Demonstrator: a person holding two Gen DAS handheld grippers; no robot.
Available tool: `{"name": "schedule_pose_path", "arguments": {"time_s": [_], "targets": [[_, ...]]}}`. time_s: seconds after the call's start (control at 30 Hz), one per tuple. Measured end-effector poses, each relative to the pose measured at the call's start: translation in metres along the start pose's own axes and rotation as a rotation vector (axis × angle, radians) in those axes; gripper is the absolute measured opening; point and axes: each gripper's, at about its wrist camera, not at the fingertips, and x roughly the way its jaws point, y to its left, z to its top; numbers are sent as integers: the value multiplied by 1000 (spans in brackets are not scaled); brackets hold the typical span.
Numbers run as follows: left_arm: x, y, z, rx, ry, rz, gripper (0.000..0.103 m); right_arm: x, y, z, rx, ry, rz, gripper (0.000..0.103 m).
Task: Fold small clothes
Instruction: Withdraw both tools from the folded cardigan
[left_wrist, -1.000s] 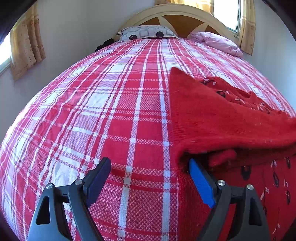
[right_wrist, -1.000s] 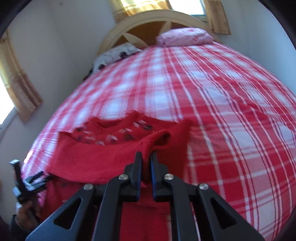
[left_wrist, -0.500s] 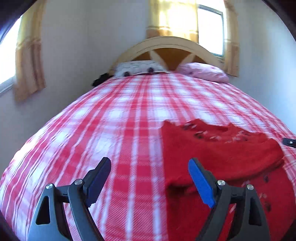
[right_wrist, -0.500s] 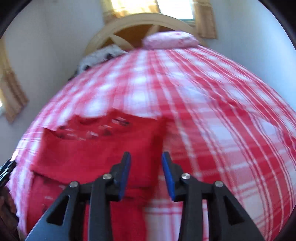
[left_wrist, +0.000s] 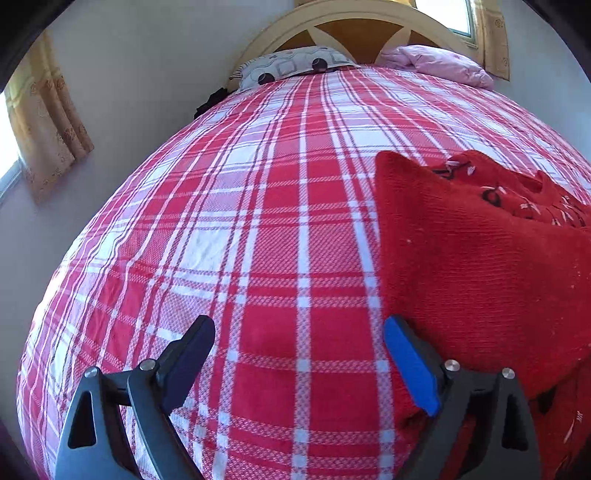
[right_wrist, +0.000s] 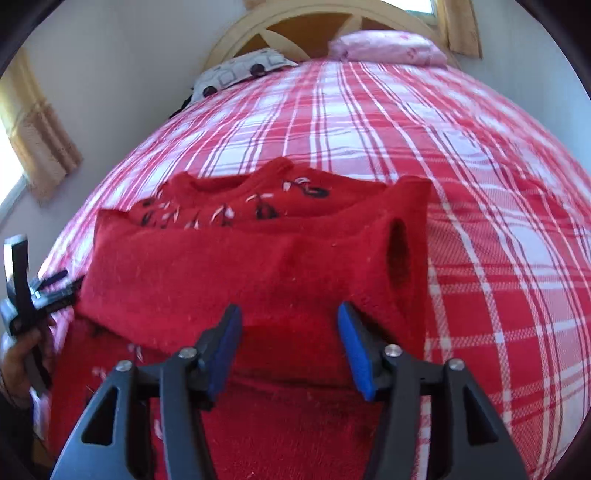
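A small red knitted sweater (left_wrist: 480, 258) with a black and white pattern lies folded on the bed, its lower part laid over its chest (right_wrist: 240, 269). My left gripper (left_wrist: 299, 354) hovers over the bare bedspread just left of the sweater. Its jaws are wide and still opening, with no cloth between them, and its right finger (left_wrist: 410, 369) is at the sweater's edge. My right gripper (right_wrist: 288, 343) is over the sweater's folded front edge. Its jaws are opening, the cloth lies under the gap, and the pads do not press on it. A hand (right_wrist: 18, 354) holds the left gripper (right_wrist: 26, 291) at the far left of the right wrist view.
The red and white plaid bedspread (left_wrist: 258, 221) covers the whole bed. At its head are a pale wooden headboard (left_wrist: 354, 22), a patterned grey pillow (left_wrist: 291, 66) and a pink pillow (left_wrist: 439, 62). A wall and a curtain (left_wrist: 48, 122) run along the left side.
The right gripper was shut on the sweater's fold, and has since opened and let it go. The left gripper backed away, came back close to the sweater's left edge and spread slightly wider.
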Motion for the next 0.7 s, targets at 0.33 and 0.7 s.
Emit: {"name": "schedule_pose_path", "arguments": {"time_s": [0.33,0.7], "targets": [[-4,23,-7,-119,23,-83,95,-7,-3,5,42,8,47,74],[-61,8,-46,-62,-50,-81,95,-45,6,-30,39,-18,-12,75]]}}
